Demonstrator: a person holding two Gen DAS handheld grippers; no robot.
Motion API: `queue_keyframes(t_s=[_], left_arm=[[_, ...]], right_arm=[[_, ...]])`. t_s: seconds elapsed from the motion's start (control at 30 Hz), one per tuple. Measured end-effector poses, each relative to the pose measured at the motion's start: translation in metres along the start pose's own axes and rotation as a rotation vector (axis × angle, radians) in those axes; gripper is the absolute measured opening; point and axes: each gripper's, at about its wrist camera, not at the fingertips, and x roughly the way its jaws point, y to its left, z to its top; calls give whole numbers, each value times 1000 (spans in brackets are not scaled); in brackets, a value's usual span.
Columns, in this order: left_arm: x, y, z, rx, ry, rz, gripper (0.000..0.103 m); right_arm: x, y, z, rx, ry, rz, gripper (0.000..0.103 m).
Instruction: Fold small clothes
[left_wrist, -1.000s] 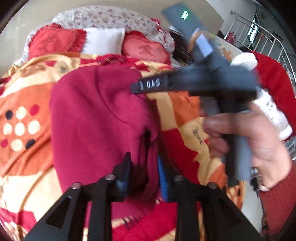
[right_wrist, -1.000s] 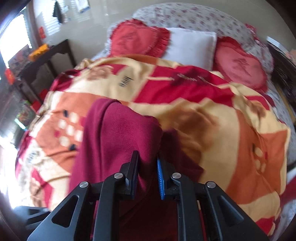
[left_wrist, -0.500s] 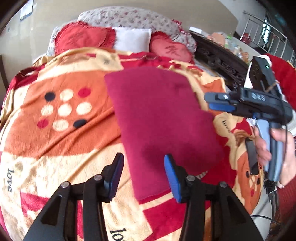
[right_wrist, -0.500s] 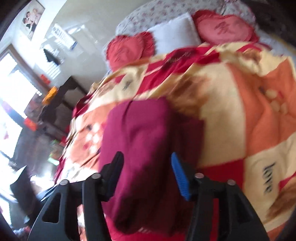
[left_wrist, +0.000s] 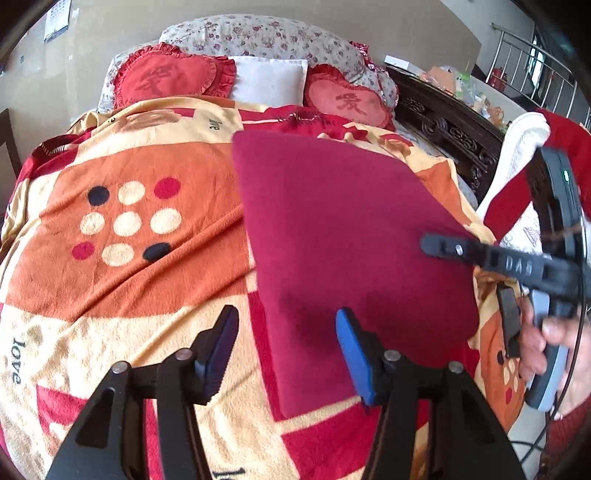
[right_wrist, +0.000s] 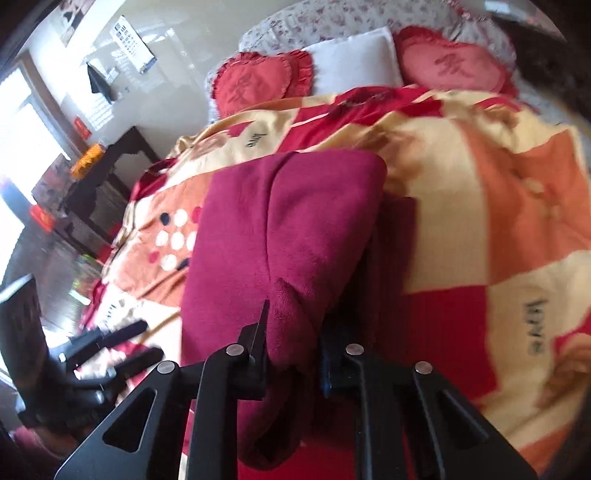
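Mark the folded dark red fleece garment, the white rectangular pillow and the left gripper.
Folded dark red fleece garment (left_wrist: 347, 236), left wrist view, middle of its flat top.
White rectangular pillow (left_wrist: 269, 81), left wrist view, centre of its face.
Left gripper (left_wrist: 284, 354), left wrist view, midway between fingertips.

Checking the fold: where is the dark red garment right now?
The dark red garment lies folded on the patterned blanket, right of its dot motif, one edge pinched in the right gripper.

both wrist views close above the bed, angled down toward the pillows (left_wrist: 269, 79), sharing the blanket (left_wrist: 129, 229) (right view rolled)
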Motion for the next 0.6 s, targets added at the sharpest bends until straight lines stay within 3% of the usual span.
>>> queue_keyframes(t_s=[0.1, 0.2, 0.27, 0.47, 0.6], left_arm=[[18, -6, 0, 3, 30, 4, 59], [35, -7, -2, 9, 68, 33, 59], [40, -7, -3, 4, 76, 29, 59], [51, -12, -5, 25, 73, 32, 59], [54, -12, -3, 19, 79, 31, 60]], right_arm=[[19, -13, -10, 12, 49, -75, 0], [28, -23, -10, 68, 62, -61, 6], [15, -27, -7, 108, 29, -30, 16], [-25, -6, 17, 58, -172, -88, 18], [8, 13, 45, -3, -135, -36, 18]])
